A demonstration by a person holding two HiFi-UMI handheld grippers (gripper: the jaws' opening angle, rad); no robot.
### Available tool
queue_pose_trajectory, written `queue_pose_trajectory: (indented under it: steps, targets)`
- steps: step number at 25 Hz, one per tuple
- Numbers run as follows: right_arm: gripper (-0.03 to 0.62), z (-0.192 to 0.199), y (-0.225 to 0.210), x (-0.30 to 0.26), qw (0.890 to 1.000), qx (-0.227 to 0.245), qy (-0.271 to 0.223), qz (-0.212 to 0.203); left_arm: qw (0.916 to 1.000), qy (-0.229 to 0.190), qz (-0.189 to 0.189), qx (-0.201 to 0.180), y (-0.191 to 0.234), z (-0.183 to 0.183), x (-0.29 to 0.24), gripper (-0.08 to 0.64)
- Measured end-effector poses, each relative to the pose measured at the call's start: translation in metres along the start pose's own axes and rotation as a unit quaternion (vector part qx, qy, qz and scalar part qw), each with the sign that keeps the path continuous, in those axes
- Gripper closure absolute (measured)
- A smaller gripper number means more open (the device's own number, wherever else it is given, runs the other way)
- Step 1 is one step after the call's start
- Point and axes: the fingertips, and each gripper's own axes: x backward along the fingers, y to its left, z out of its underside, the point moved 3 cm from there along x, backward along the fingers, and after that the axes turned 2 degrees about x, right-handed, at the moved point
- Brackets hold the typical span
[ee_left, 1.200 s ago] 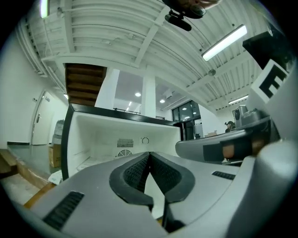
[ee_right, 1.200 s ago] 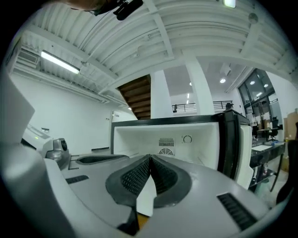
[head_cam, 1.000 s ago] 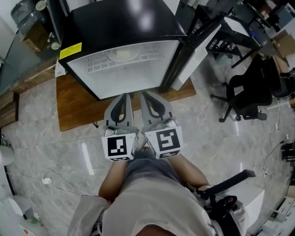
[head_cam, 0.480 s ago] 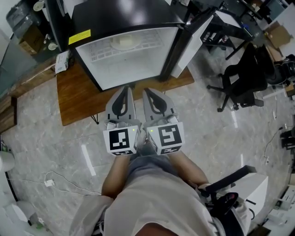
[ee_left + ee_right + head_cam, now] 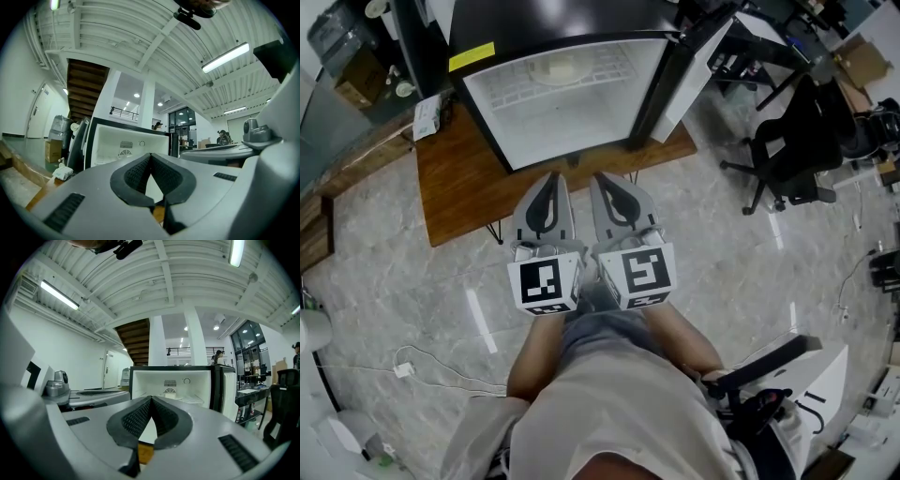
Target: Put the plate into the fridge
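A pale plate (image 5: pixel 561 67) lies on the wire shelf inside the open black mini fridge (image 5: pixel 581 122), at the top of the head view. My left gripper (image 5: pixel 552 176) and right gripper (image 5: pixel 603 176) are held side by side close to the person's body, short of the fridge and over the edge of the wooden table (image 5: pixel 455 202). Both are shut with nothing between the pads. In the left gripper view, the left gripper (image 5: pixel 150 155) points at the white fridge interior (image 5: pixel 123 145). In the right gripper view, the right gripper (image 5: pixel 151 398) faces the same fridge (image 5: pixel 176 383).
The fridge door (image 5: pixel 698 70) stands swung open to the right. A black office chair (image 5: pixel 792 155) stands on the marble floor at the right. A white cable (image 5: pixel 417 367) trails on the floor at lower left. Boxes and clutter line the far left wall.
The fridge and table have slid toward the top of the head view, so the person stands slightly farther back. Both grippers stay shut, empty and side by side.
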Motion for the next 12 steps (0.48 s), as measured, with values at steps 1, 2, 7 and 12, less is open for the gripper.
queue_pose_trajectory:
  steps: [1,2,7,12]
  targets:
    - [0.577,-0.0002,-0.0005,-0.0001,1.0,0.001,-0.001,0.002,1.0,0.001,0.001,0.0,0.0005,0.0007,0.0001,0.541]
    - [0.577,-0.0001,-0.0007,-0.0007,1.0,0.002,-0.001,0.003,1.0,0.002,0.002,0.0,0.0009,0.0014,-0.0002,0.541]
    - [0.577,0.0015,0.0011,-0.005,1.0,0.001,0.001,-0.002,1.0,0.003,0.009,0.001,-0.002,0.0033,-0.0039,0.541]
    - [0.577,-0.0056,0.0008,-0.0081,1.0,0.004,-0.013,-0.005,0.9999,0.004,0.014,0.0,-0.004,0.0037,-0.0061,0.541]
